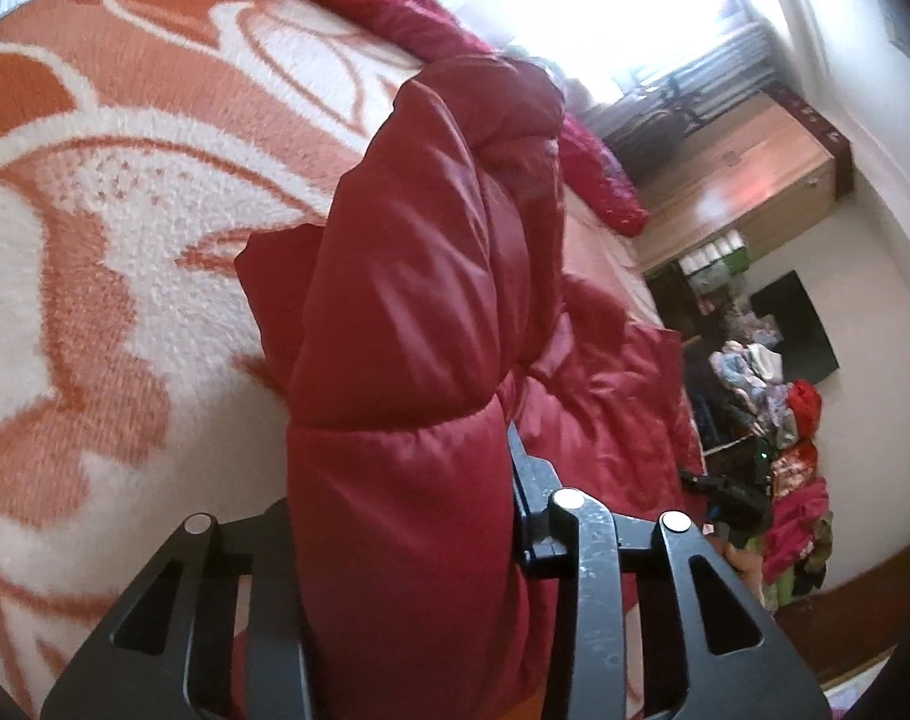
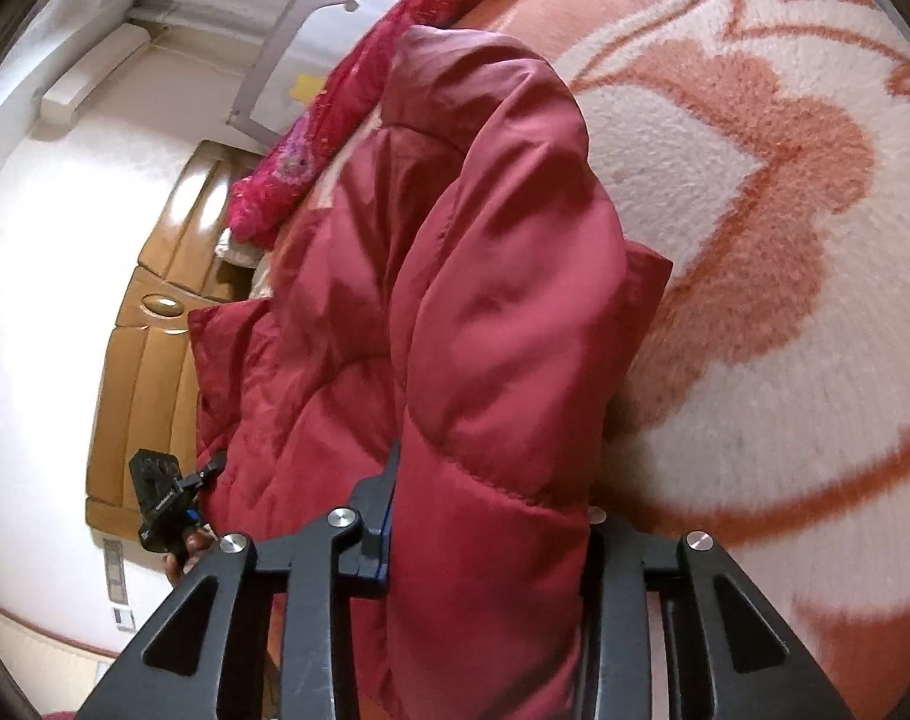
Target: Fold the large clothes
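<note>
A red puffer jacket (image 1: 407,300) lies on a bed with an orange and white blanket (image 1: 95,210). My left gripper (image 1: 404,516) is shut on a thick quilted fold of the jacket, which bulges up between its black fingers (image 1: 530,498) and hides the left one. In the right wrist view the same jacket (image 2: 503,300) rises as a padded fold, and my right gripper (image 2: 491,516) is shut on it too. Both folds are lifted a little off the blanket (image 2: 785,240). The other gripper (image 2: 161,498) shows small at the far left of the right wrist view.
A crimson quilt (image 1: 431,18) is bunched along the far edge of the bed. Wooden cabinets (image 1: 743,180) stand by a bright window. A pile of mixed clothes (image 1: 791,468) sits on the floor against the wall. A wooden wardrobe (image 2: 155,330) stands beyond the bed.
</note>
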The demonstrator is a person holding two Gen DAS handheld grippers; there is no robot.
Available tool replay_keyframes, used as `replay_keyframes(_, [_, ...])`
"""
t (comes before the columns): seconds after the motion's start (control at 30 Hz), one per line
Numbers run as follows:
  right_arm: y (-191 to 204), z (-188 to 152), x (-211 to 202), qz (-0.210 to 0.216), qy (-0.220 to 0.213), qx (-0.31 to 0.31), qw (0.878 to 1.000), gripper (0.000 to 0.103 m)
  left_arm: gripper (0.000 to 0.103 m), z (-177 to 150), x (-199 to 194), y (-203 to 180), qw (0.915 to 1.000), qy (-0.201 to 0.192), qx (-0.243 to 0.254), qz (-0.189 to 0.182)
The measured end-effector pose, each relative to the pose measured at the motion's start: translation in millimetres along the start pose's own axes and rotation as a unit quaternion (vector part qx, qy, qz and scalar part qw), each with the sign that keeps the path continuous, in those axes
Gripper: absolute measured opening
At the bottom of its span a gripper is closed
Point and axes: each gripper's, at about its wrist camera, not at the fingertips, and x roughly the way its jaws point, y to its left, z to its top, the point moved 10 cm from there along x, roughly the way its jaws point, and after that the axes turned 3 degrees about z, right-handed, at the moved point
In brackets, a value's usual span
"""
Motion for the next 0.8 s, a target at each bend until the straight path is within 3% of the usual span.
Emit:
replay_keyframes(0.2, [23.1, -55.8, -41.1, 0.016, -0.001, -0.017, 1.0, 0.032, 0.033, -41.5, -53.0, -16.9, 0.9994, -0.003, 0.029, -0.018])
replay_keyframes(0.5, [26.6, -144.4, -83.4, 0.027, 0.007, -0.004, 1.0, 0.033, 0.033, -123.1, -108.4, -16.7, 0.9995, 0.009, 0.018, -0.024])
replay_keyframes(0.8, [7.4, -156.5, -68.3, -0.019, 0.007, -0.011, 1.0, 0.037, 0.033, -143.4, -95.6, 6.7, 0.9992, 0.015, 0.02, 0.03])
